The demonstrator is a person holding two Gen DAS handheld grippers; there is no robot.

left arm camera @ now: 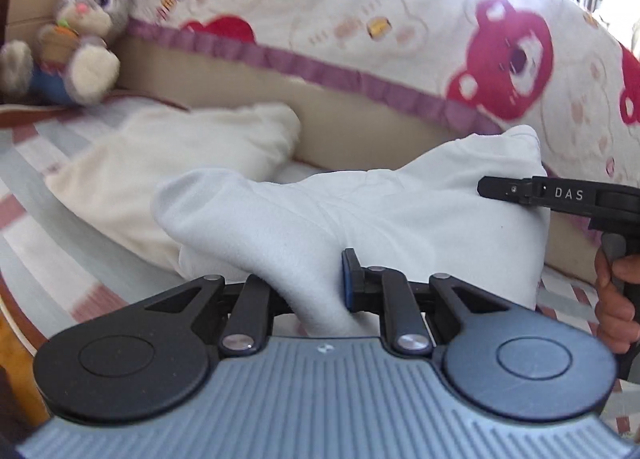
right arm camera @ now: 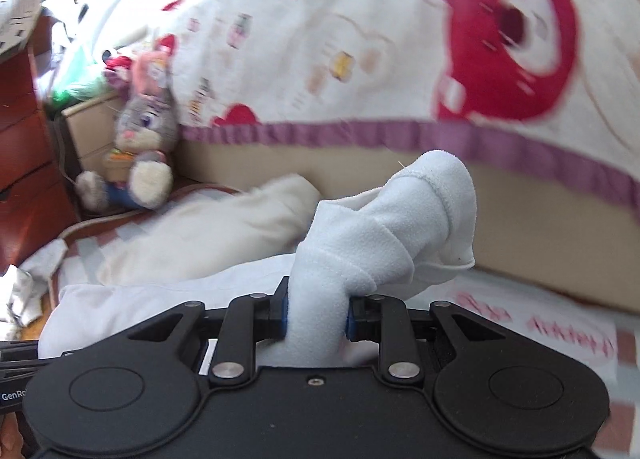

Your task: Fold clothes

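Observation:
A white fleece garment (left arm camera: 400, 215) is held up above the bed between both grippers. My left gripper (left arm camera: 316, 287) is shut on a bunched fold of it; the left finger is hidden under the cloth. My right gripper (right arm camera: 318, 317) is shut on another bunched part of the garment (right arm camera: 384, 227), which stands up in a twisted roll above the jaws. The right gripper also shows in the left wrist view (left arm camera: 500, 189), at the garment's right edge, with a hand on its handle.
A cream folded cloth (left arm camera: 172, 163) lies on the striped bed sheet (left arm camera: 36, 227) behind the garment. A grey plush rabbit (left arm camera: 80, 35) sits at the back left. A bear-print quilt (left arm camera: 360, 19) with a purple hem drapes over the beige headboard (left arm camera: 340, 119). A red wooden cabinet (right arm camera: 24, 163) stands left.

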